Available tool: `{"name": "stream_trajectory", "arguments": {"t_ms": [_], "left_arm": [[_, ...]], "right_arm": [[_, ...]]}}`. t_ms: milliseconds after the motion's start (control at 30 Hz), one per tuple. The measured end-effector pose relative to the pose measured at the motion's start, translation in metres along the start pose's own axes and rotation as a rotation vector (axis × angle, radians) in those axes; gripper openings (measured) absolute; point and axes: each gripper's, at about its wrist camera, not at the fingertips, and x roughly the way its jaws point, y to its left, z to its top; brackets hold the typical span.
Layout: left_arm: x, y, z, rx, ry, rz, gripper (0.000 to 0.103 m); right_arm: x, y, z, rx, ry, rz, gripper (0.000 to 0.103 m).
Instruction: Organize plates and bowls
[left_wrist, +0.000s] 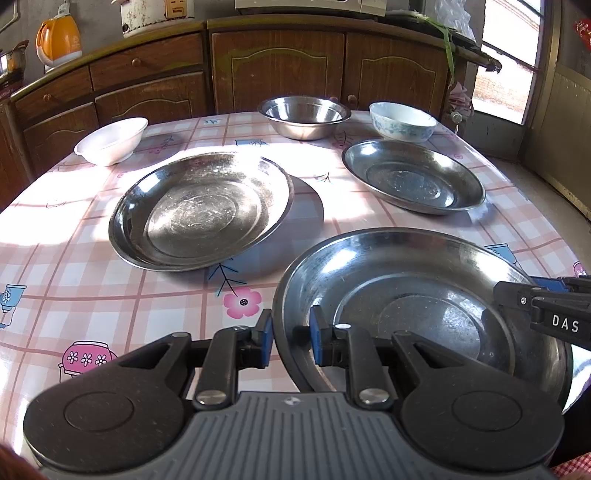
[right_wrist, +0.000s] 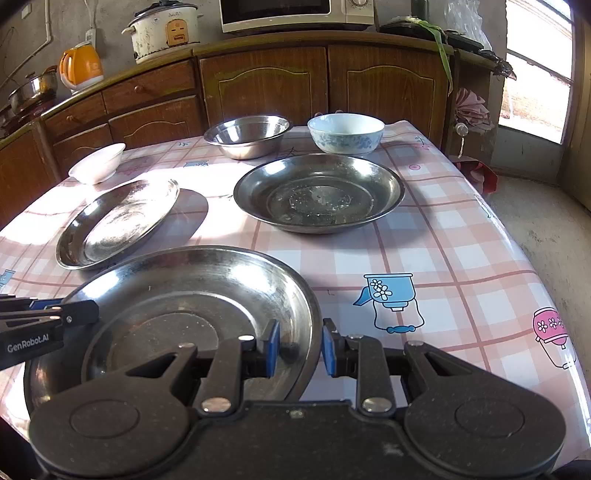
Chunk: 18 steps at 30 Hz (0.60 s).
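A near steel plate (left_wrist: 424, 295) (right_wrist: 192, 295) sits at the table's front. My left gripper (left_wrist: 291, 334) straddles its left rim, jaws apart, not clamped. My right gripper (right_wrist: 300, 347) straddles its right rim, jaws also apart; it shows in the left wrist view (left_wrist: 517, 291). A second steel plate (left_wrist: 199, 210) (right_wrist: 114, 221) lies left of centre. A third steel plate (left_wrist: 413, 177) (right_wrist: 319, 192) lies farther right. Behind stand a steel bowl (left_wrist: 304, 116) (right_wrist: 247, 134), a blue-patterned bowl (left_wrist: 402, 120) (right_wrist: 345, 133) and a white bowl (left_wrist: 110, 140) (right_wrist: 98, 162).
The table (left_wrist: 74, 295) (right_wrist: 461, 258) has a pink checked cloth. Wooden cabinets (left_wrist: 277, 70) stand close behind it, with an orange kettle (right_wrist: 81, 68), a rice cooker (right_wrist: 166, 31) and a microwave (right_wrist: 295, 14) on top. The table's right edge drops to a concrete floor (right_wrist: 535, 221).
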Motion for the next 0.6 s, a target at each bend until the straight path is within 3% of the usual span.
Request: {"name": "stream_trajectory", "arguments": {"t_ms": [600], "left_arm": [[0.0064,-0.0005,-0.0004,0.0,0.017,-0.004,0.021]], "right_arm": [[0.0063,-0.0011,-0.0012,0.003,0.01,-0.008,0.031]]}}
